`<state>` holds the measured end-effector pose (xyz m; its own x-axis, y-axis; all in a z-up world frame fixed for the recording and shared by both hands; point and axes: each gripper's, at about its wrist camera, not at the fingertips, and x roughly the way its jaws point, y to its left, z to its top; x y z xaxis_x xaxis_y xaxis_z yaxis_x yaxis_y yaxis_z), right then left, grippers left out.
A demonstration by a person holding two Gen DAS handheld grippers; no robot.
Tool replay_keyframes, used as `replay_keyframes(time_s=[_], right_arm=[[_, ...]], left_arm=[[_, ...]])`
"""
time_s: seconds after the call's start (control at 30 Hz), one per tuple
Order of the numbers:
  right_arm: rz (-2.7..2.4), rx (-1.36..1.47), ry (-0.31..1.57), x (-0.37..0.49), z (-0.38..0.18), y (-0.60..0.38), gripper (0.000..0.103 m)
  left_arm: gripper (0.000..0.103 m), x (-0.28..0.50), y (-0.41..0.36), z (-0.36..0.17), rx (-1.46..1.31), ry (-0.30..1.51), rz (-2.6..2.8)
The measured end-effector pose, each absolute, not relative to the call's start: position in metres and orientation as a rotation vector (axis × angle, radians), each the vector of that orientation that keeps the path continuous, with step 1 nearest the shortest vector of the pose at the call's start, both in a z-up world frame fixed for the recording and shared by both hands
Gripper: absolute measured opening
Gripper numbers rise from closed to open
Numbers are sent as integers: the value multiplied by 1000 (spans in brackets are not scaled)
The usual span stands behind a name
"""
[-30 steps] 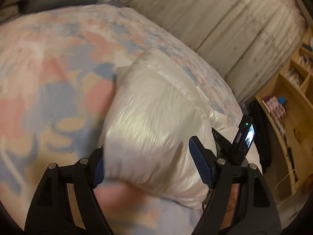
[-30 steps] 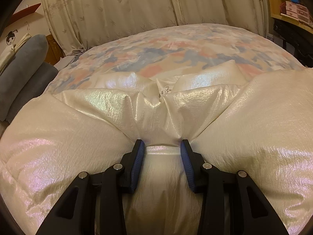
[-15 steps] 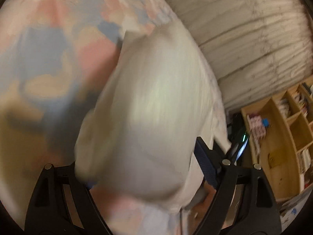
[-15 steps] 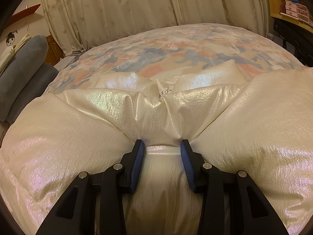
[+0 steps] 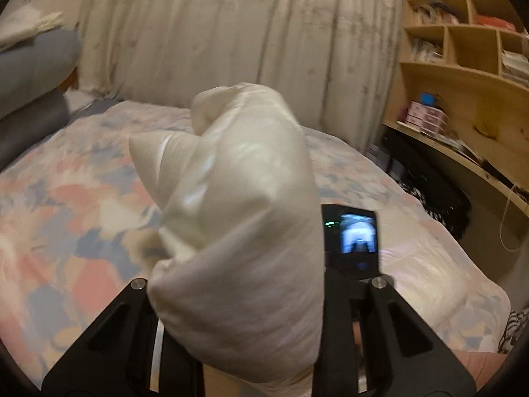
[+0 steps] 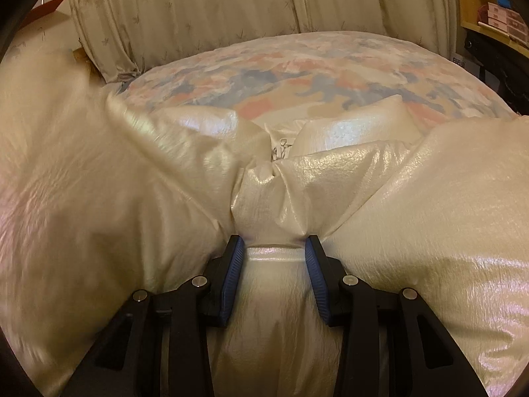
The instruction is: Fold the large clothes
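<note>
Right between the right gripper's [image 6: 274, 251] blue pads [image 6: 231, 271], a bunched fold of the cream puffer jacket [image 6: 413, 215] is pinched tight, the rest billowing to either side of the fingers over the floral bedspread [image 6: 297, 66]. Ahead of the left gripper [image 5: 238, 297], its jaws closing narrow, a puffy lump of that jacket [image 5: 244, 198] sits between them, hiding the pads, lifted above the bedspread [image 5: 66, 215].

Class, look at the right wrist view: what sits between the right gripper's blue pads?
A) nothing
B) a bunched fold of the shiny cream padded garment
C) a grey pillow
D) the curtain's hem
B: the right gripper pinches a gathered fold of the cream padded garment, which creases outward from the pads.
</note>
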<state>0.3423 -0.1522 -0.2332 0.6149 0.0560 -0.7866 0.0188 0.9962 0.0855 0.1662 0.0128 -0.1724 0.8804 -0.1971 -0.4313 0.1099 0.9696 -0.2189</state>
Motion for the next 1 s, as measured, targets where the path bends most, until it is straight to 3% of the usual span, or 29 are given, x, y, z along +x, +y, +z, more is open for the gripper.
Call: replay_keyframes(time_s=[0.17, 0.37, 0.47, 0.77, 1.0], right_arm=[[95, 43, 1038, 350, -211, -156, 39], [248, 119, 1031, 319, -168, -197, 36], [326, 91, 1046, 301, -167, -202, 32], [344, 72, 1033, 297, -194, -198, 32], [355, 139, 1043, 283, -178, -220, 32]], left_arm=[[23, 180, 0, -164, -160, 459, -157], [23, 176, -30, -125, -85, 468, -176], [23, 168, -52, -103, -52, 467, -192], [23, 174, -110, -81, 26, 497, -238], [23, 175, -146, -69, 75, 487, -258]])
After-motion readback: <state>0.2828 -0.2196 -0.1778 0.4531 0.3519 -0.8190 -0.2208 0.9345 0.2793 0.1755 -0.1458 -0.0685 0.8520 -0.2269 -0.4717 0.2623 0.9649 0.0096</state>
